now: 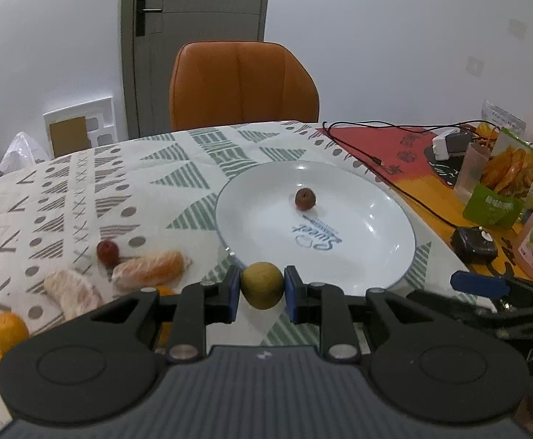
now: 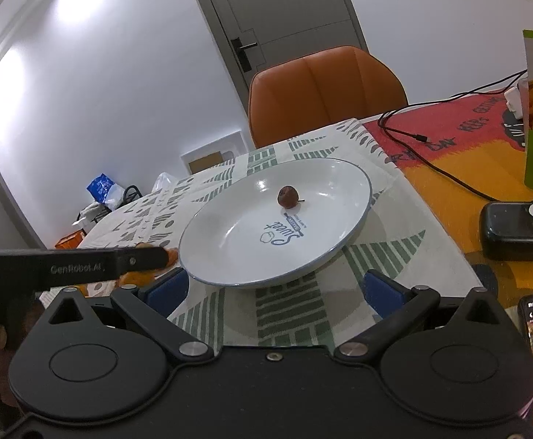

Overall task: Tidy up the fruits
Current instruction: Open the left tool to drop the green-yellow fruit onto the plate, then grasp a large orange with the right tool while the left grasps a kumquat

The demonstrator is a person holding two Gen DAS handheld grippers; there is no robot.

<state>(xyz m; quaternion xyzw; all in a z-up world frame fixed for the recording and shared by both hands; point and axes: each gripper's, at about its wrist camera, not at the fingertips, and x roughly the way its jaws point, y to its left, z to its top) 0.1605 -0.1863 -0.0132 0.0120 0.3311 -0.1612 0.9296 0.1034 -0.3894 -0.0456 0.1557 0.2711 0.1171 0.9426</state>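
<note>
Green fruit (image 1: 261, 284) between left tongs (image 1: 261, 287)

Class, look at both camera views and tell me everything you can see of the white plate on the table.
The white plate is round, shallow and glossy, ceramic by its look, with a thin blue-grey rim line and blue "Sweet" lettering inside. It lies flat on the patterned tablecloth. One small reddish-brown fruit sits in it, past the lettering. Neither gripper touches it.

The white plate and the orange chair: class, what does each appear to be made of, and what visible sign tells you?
White plate: likely glazed ceramic; glossy, with sharp light reflections and a printed blue logo. Orange chair: probably leather or faux leather; smooth sheen, stitched padded panels.
</note>
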